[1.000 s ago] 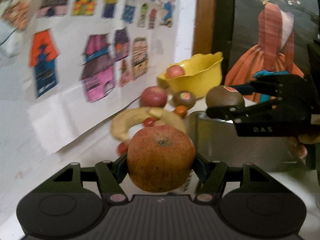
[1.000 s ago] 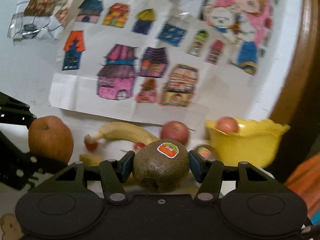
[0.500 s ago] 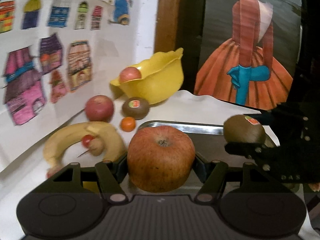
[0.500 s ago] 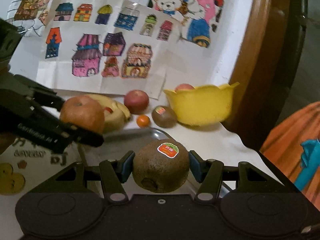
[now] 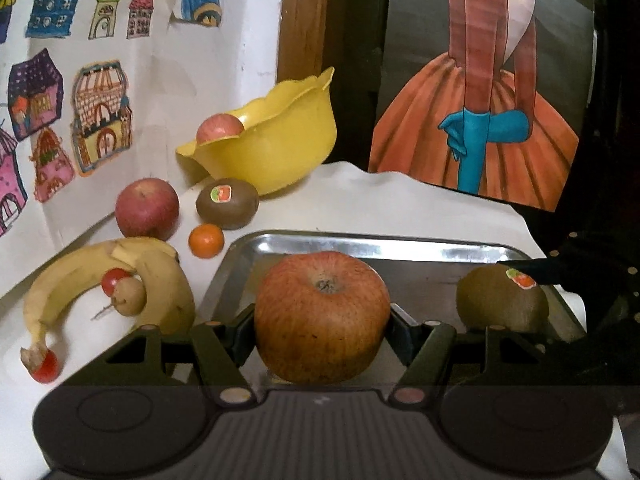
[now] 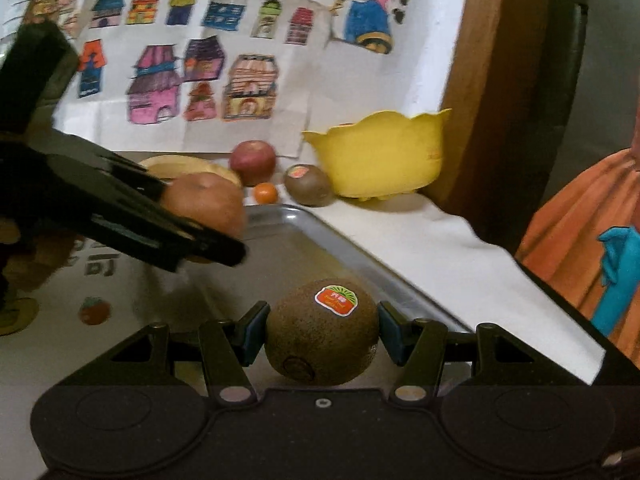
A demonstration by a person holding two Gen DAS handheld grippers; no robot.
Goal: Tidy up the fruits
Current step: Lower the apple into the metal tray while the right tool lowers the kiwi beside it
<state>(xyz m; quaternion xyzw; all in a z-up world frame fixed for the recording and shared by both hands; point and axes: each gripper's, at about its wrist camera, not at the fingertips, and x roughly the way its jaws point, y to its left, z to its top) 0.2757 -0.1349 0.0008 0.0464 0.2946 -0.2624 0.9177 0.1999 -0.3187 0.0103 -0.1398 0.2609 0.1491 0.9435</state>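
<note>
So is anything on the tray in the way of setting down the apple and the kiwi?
Nothing visible. The metal tray shows bare steel under the apple and the kiwi; other fruit lies outside it.

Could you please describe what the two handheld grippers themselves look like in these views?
Both are matte black plastic. The left gripper and the right gripper each have a wide ribbed body with two round recesses, angular linkage arms with pale round pivot pins, and two short fingers; the right gripper's pads look blue. Seen side-on, the left gripper is long and flat. No cables or sleeves show.
</note>
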